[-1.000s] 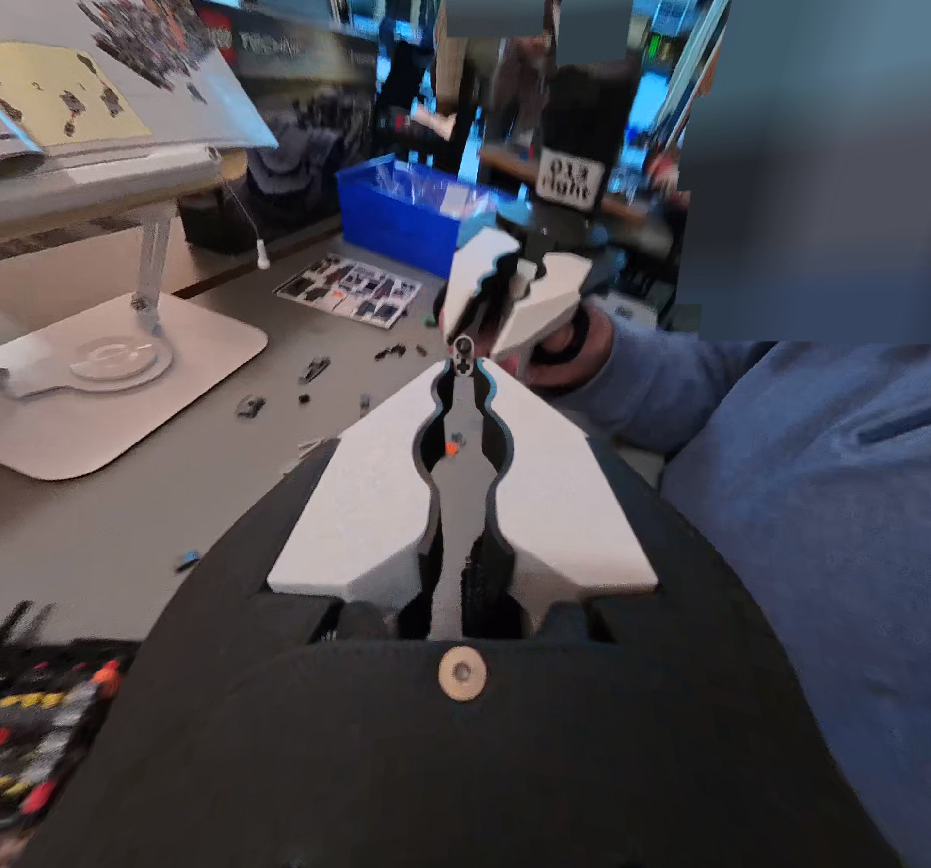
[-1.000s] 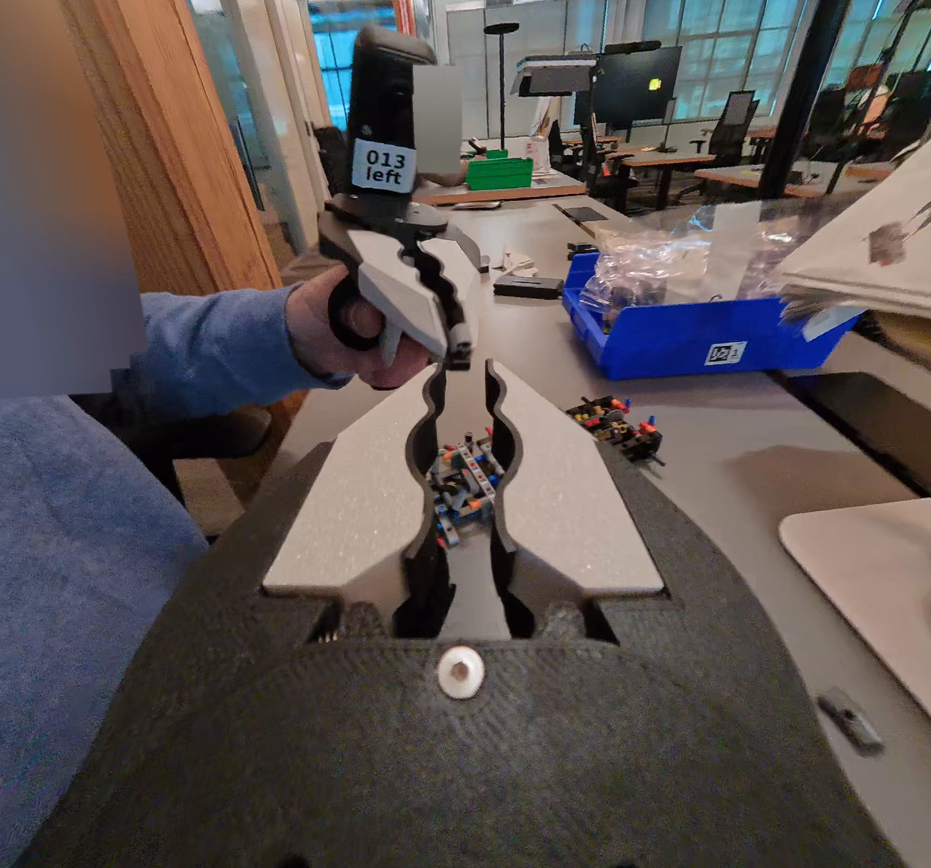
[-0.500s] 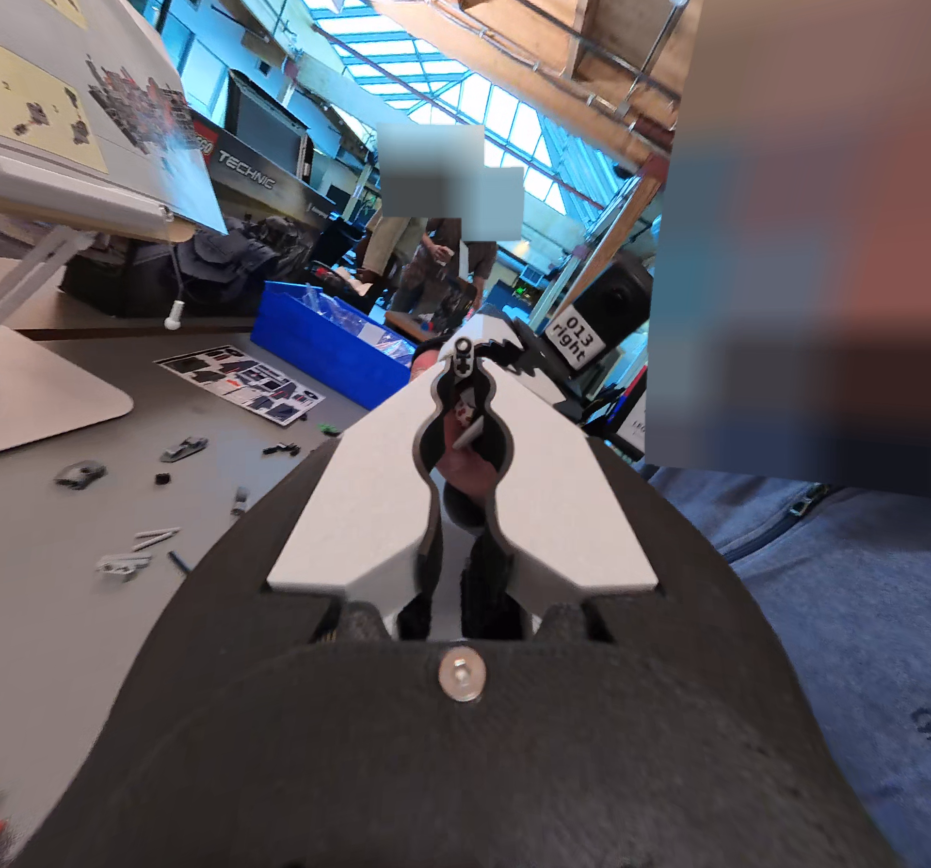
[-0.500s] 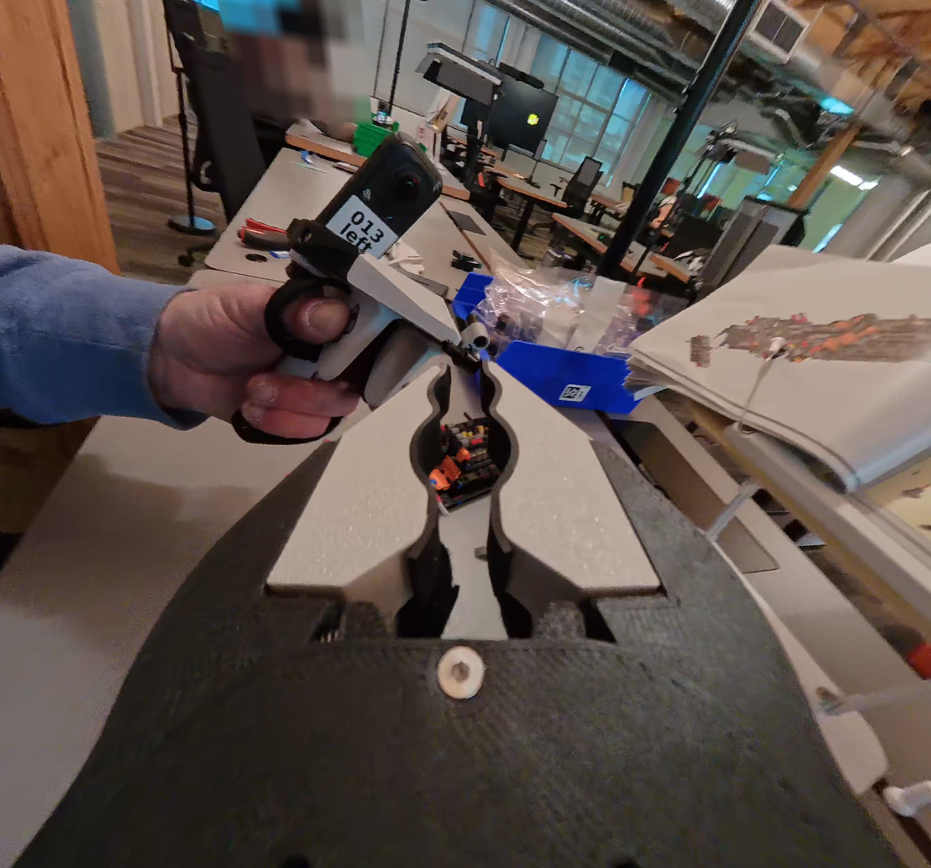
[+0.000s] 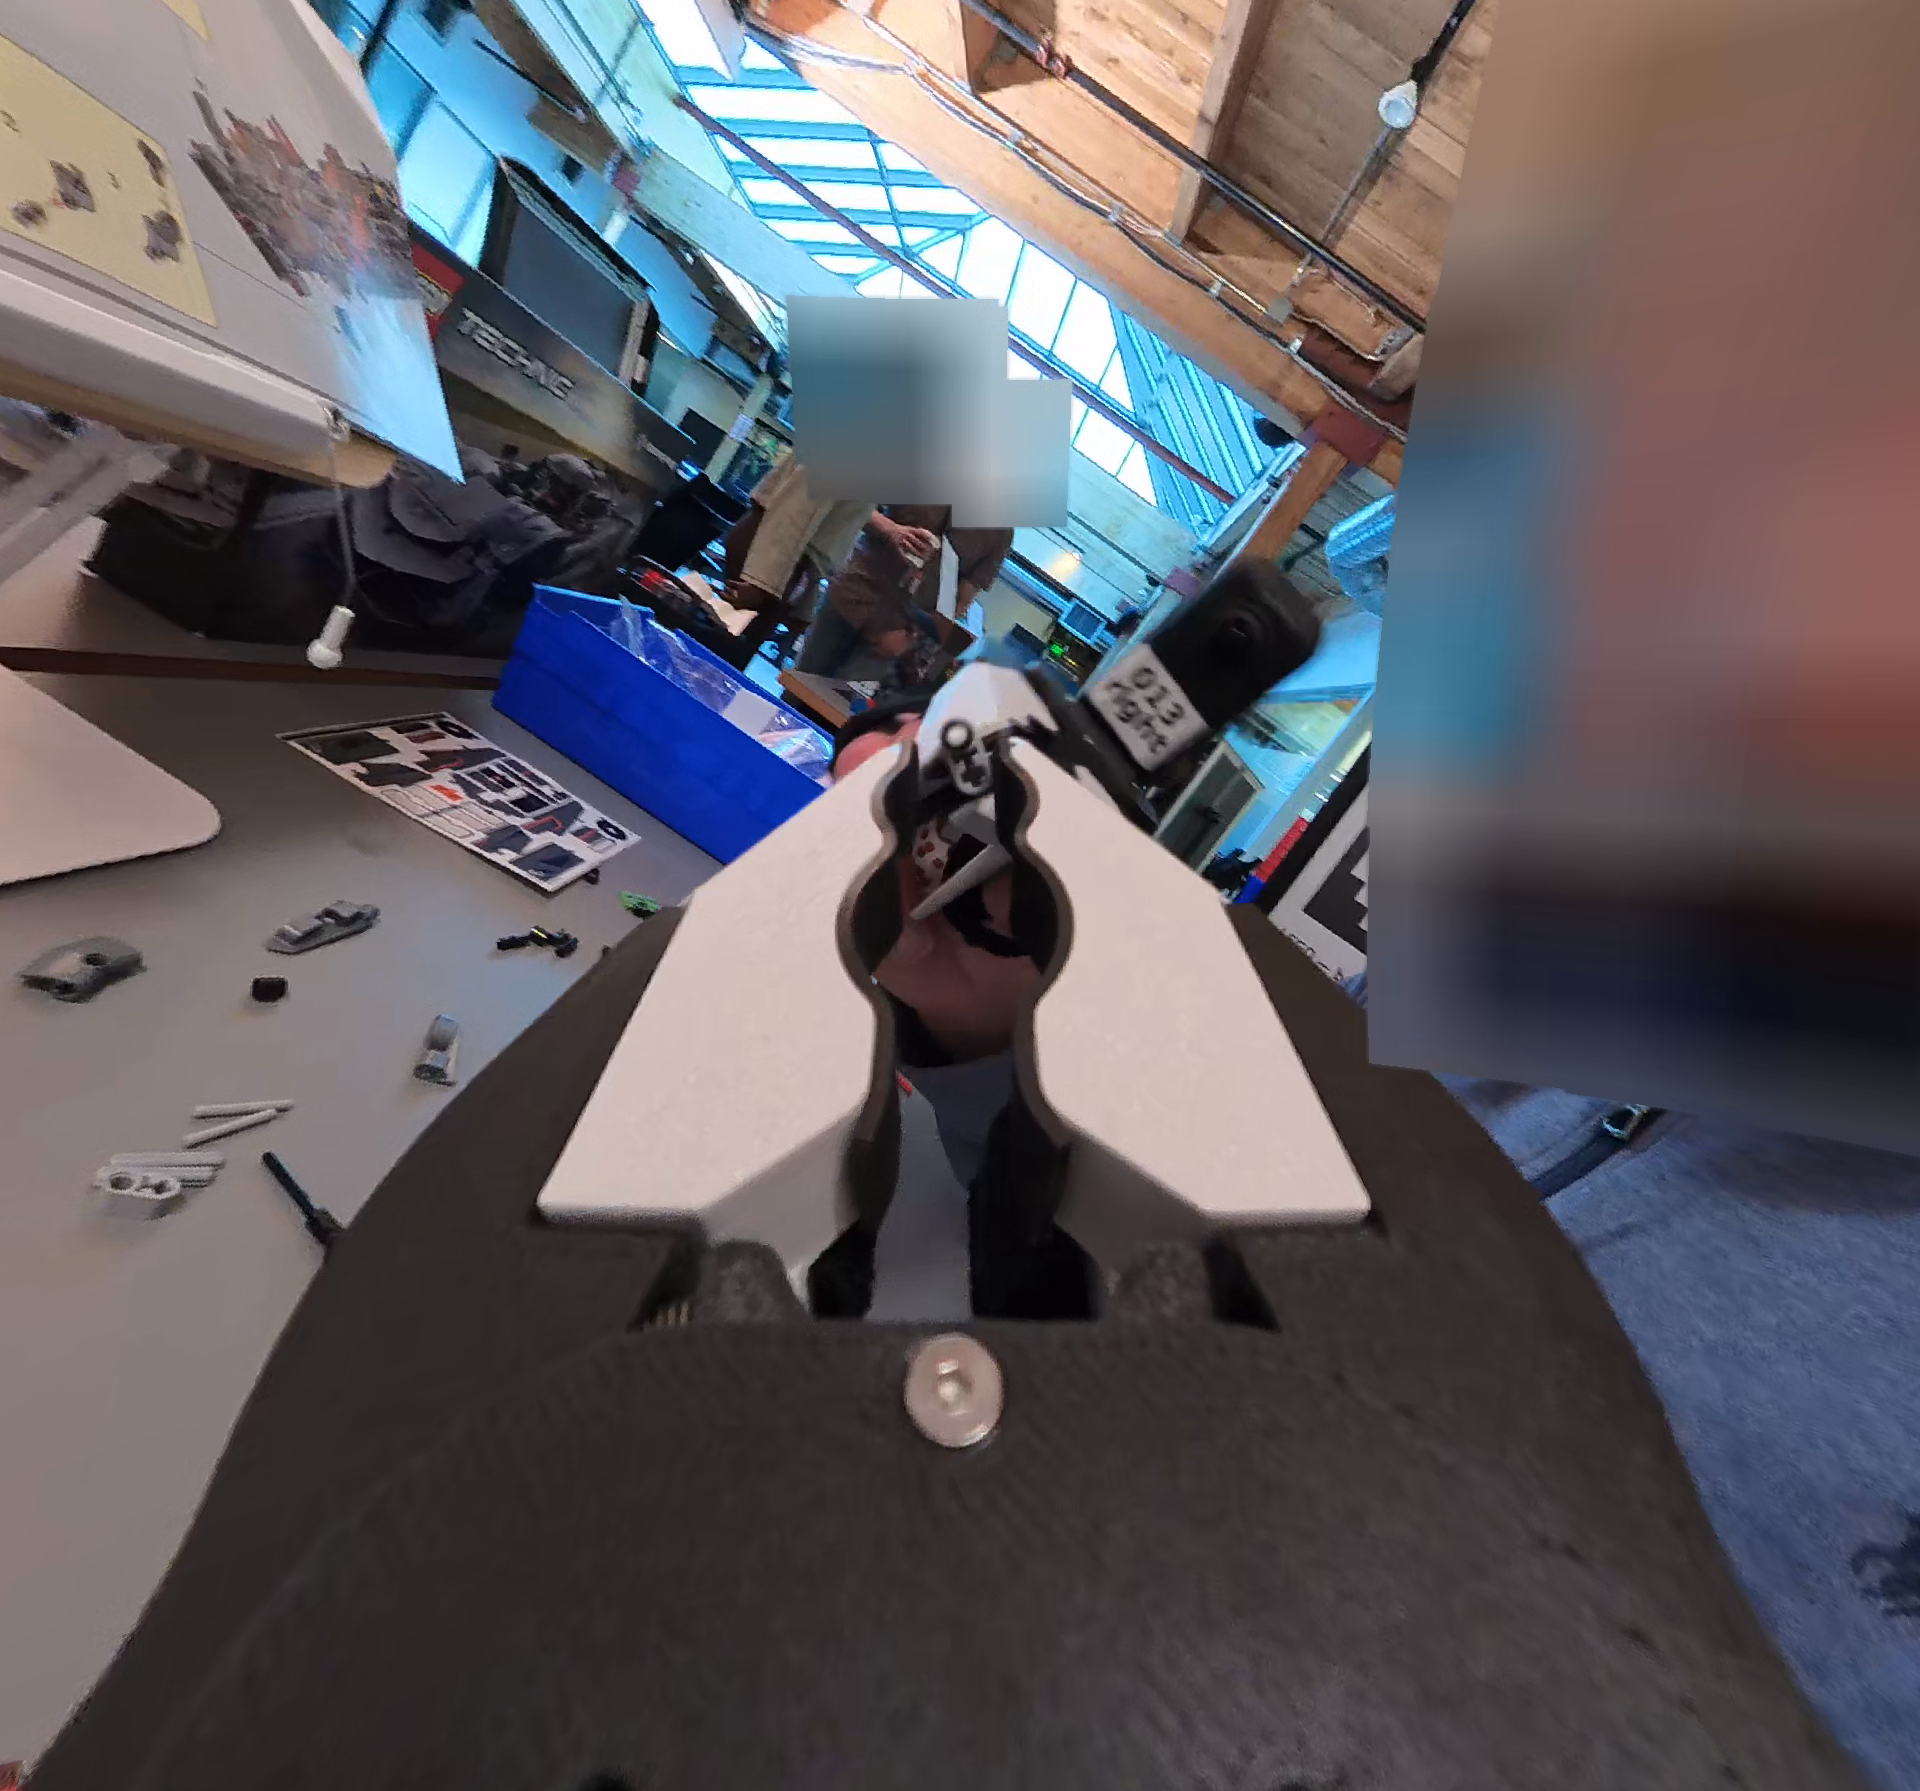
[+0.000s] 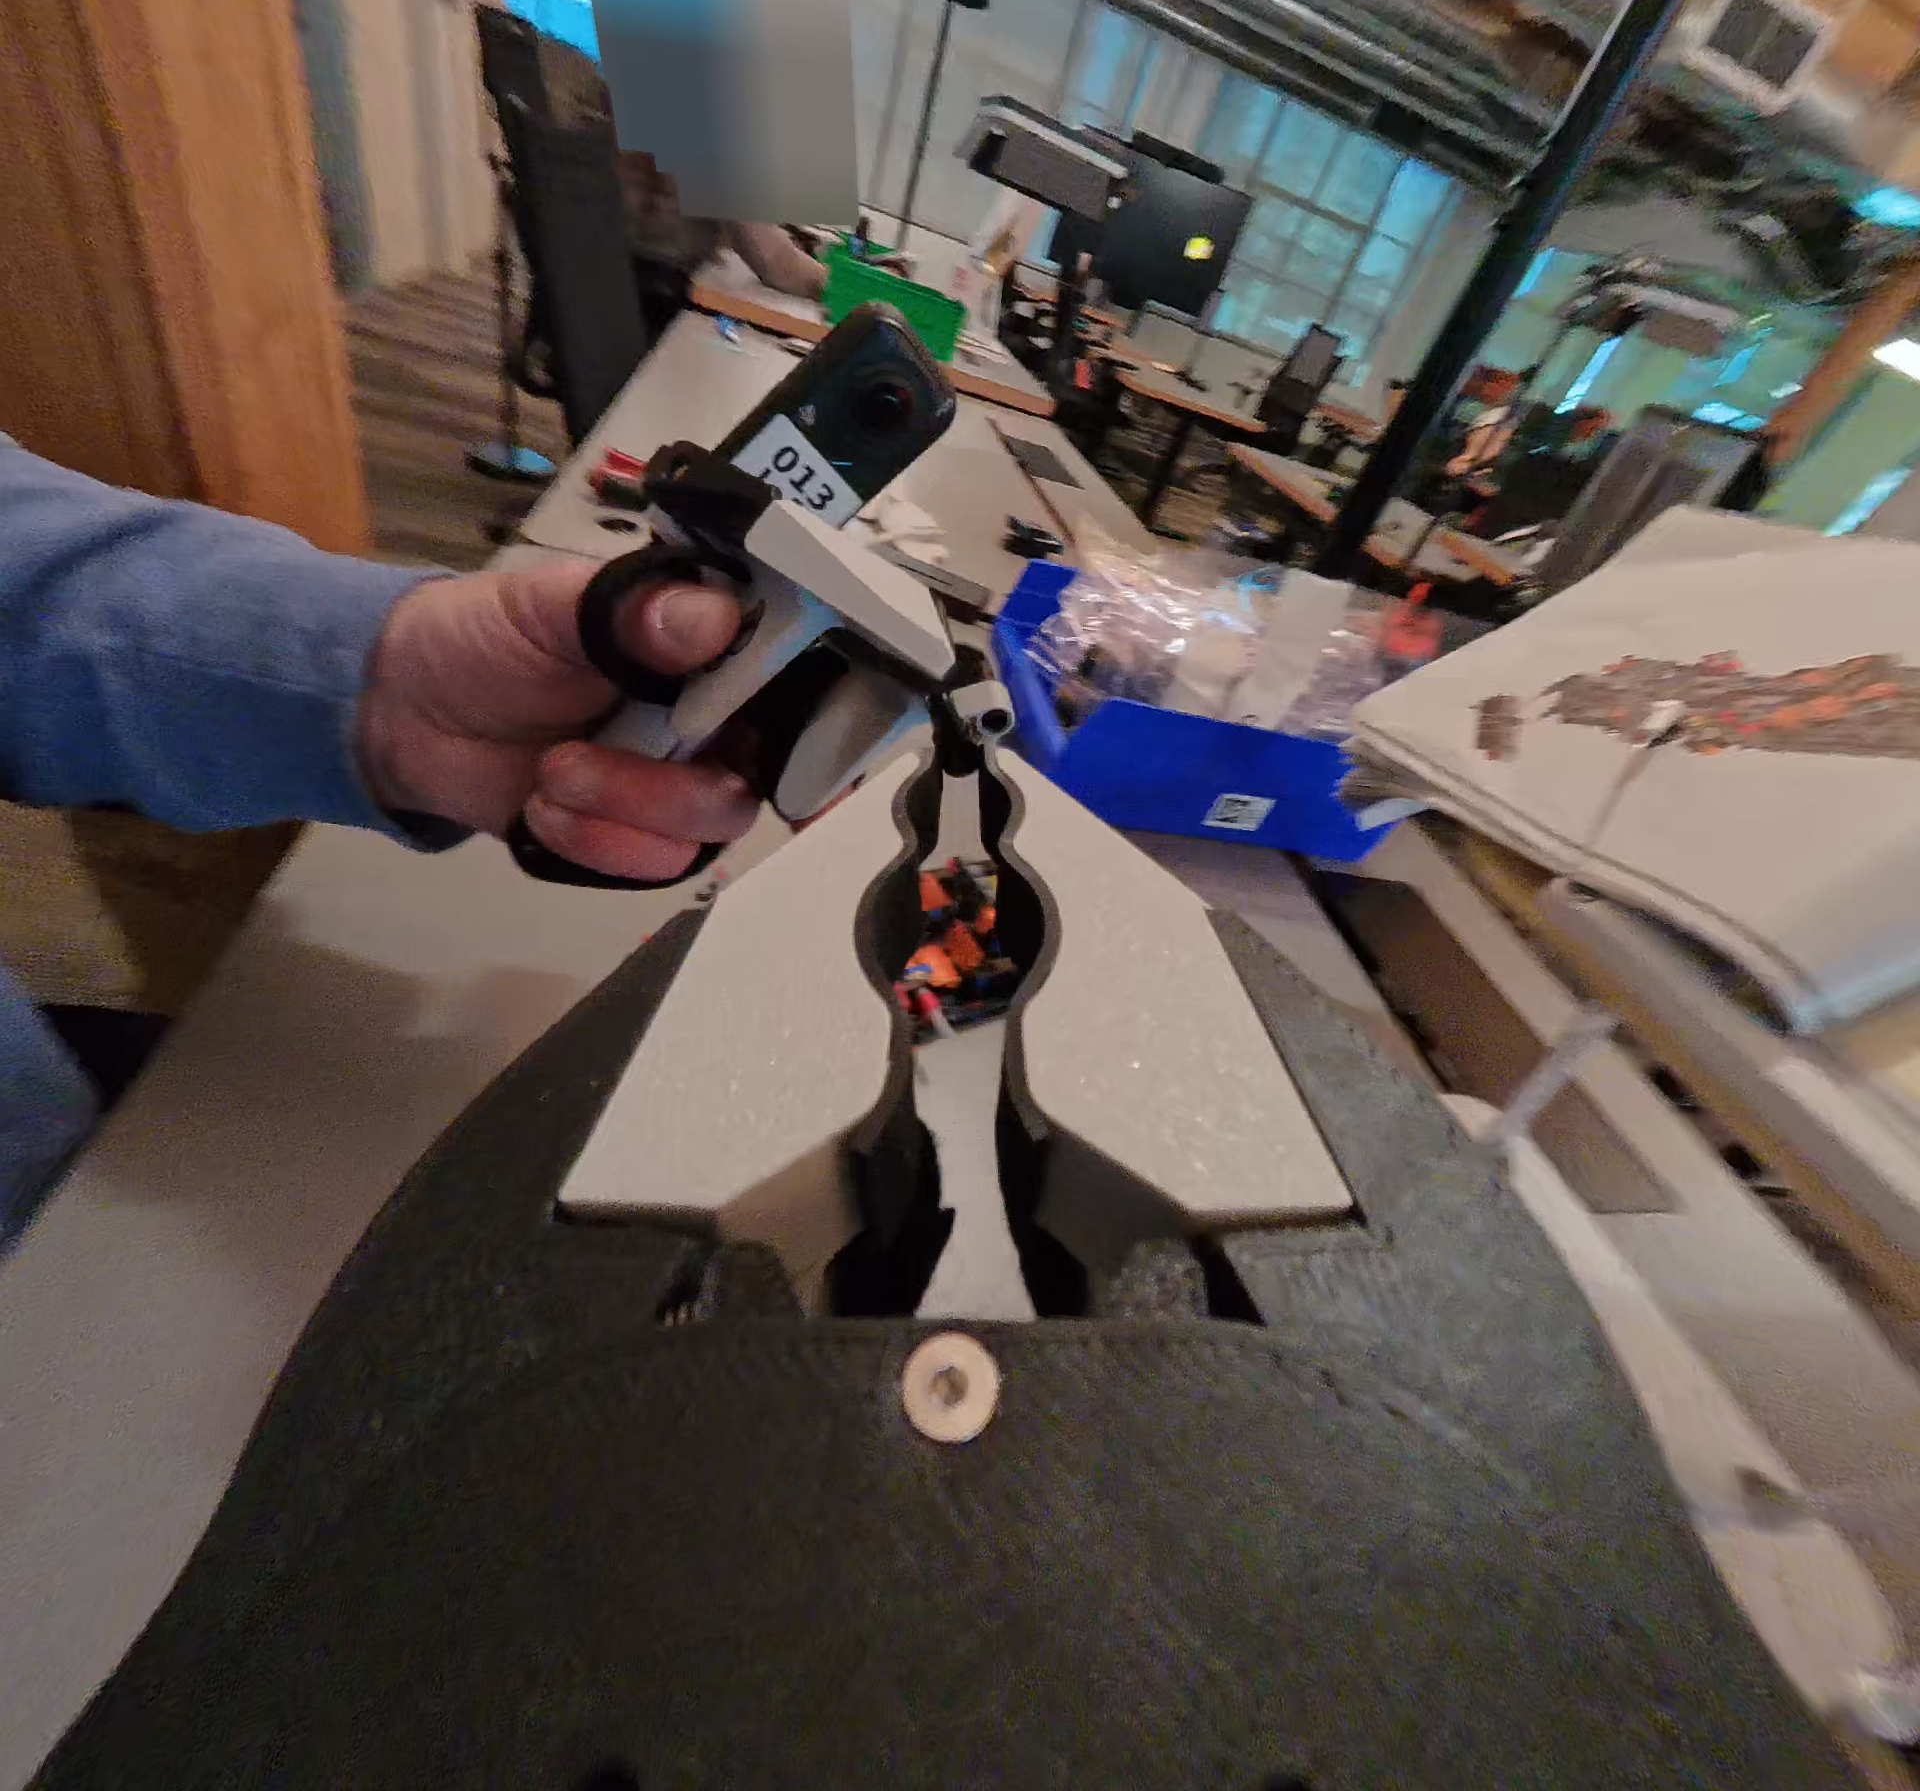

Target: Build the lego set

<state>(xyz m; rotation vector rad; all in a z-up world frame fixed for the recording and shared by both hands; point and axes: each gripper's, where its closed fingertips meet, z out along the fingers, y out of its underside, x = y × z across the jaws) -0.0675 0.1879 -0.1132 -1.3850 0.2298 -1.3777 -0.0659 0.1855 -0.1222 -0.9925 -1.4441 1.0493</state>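
Observation:
My left gripper (image 5: 963, 762) is shut on a small grey lego connector (image 5: 966, 754) with holes, held up in the air. In the right wrist view, a hand holds this gripper (image 6: 940, 702) with the connector (image 6: 982, 715) at its tip. My right gripper (image 6: 958, 770) meets it tip to tip. Its jaws are almost together, with a thin black part (image 6: 951, 742) below the connector between them. It shows behind the connector in the left wrist view (image 5: 997, 702). The orange and black lego model (image 6: 956, 952) lies on the table below, seen through the fingers' gap.
A blue bin (image 6: 1174, 765) of bagged parts stands behind. An open instruction booklet (image 6: 1662, 733) rests on a stand (image 5: 83, 806). A sticker sheet (image 5: 468, 796) and several loose grey and black pieces (image 5: 156, 1180) lie on the grey table.
Both grippers have risen and tilted upward and drawn tip to tip. My right gripper's jaws have narrowed. The left still holds the grey connector.

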